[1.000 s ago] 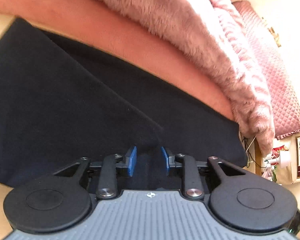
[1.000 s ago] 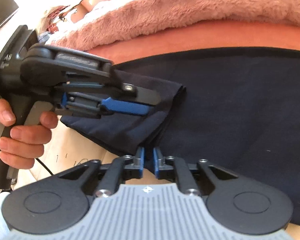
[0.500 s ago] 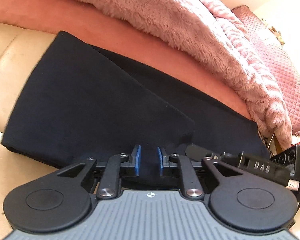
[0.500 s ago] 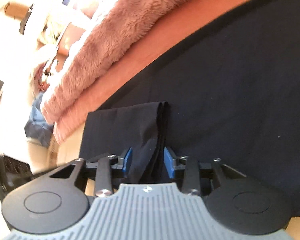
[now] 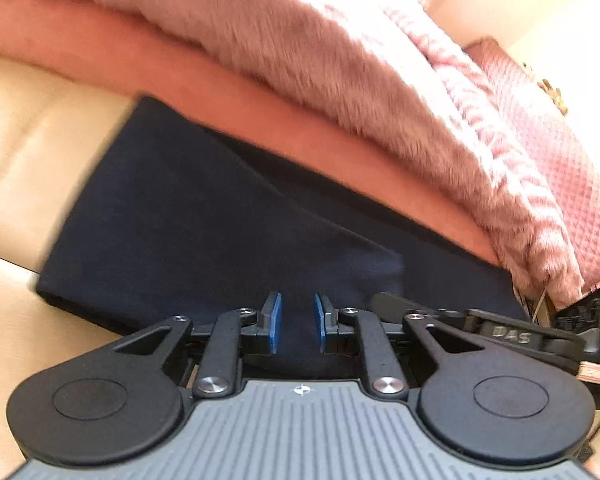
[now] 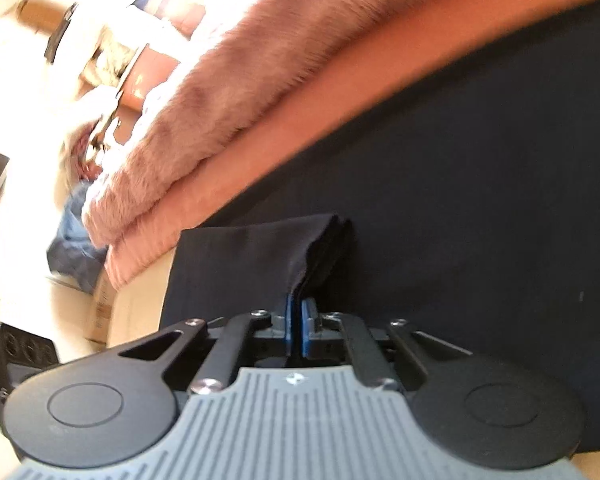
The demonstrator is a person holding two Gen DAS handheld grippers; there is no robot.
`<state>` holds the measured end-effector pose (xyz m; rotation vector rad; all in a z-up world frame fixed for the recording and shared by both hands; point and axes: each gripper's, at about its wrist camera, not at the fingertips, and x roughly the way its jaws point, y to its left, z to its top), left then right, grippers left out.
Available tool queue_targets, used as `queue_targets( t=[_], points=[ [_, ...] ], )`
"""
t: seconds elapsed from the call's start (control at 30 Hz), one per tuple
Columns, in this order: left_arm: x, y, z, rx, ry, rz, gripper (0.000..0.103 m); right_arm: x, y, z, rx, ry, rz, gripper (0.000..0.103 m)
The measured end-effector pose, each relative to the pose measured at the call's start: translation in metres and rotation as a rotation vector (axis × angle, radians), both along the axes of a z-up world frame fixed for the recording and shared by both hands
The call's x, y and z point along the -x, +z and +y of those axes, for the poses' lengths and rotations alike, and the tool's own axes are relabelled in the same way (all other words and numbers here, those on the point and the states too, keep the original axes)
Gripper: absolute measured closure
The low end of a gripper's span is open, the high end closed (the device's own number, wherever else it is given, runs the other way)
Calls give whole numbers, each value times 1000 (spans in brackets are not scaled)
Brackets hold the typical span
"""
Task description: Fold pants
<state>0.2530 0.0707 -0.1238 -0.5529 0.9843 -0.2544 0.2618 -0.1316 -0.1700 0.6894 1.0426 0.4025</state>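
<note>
The right gripper (image 6: pixel 298 320) has just closed and pinches the dark pants (image 6: pixel 460 200); the left gripper (image 5: pixel 297 322) stands slightly apart over them.

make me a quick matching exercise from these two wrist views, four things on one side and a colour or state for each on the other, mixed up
Things:
1. pants
2. fluffy blanket
3. right gripper
4. left gripper

Colour or state:
A. jaws apart, pads not pressing the cloth
B. dusty pink, piled behind the dark cloth
C. jaws shut on a fold of dark cloth
D. dark navy, lying flat, partly folded

Pairs: 1-D, 2-B, 3-C, 4-A
</note>
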Motion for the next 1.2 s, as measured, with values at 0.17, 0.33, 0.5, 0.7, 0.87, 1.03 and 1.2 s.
queue_targets(
  t=[0.17,0.33,0.5,0.7,0.87,1.03,1.2],
  points=[
    [15,29,26,-26,96,-66,85,-6,68,14,98,62,-124,103],
    [24,46,37,-24,143,-86,85,-13,139,-9,183,104,-182,103],
    [23,54,25,-34,128,-99,85,-20,205,-59,294,101,-218,103],
    [8,54,-11,-72,49,-101,85,-19,251,-148,426,8,-228,103],
    [-9,44,-48,-122,-27,-81,85,-19,234,-250,513,-85,-166,103],
    [-31,28,-89,-171,-106,-55,85,-12,165,-341,548,-170,-86,103],
    [-45,11,-116,-205,-157,-41,85,-36,85,-366,571,-251,-3,103]
  ],
)
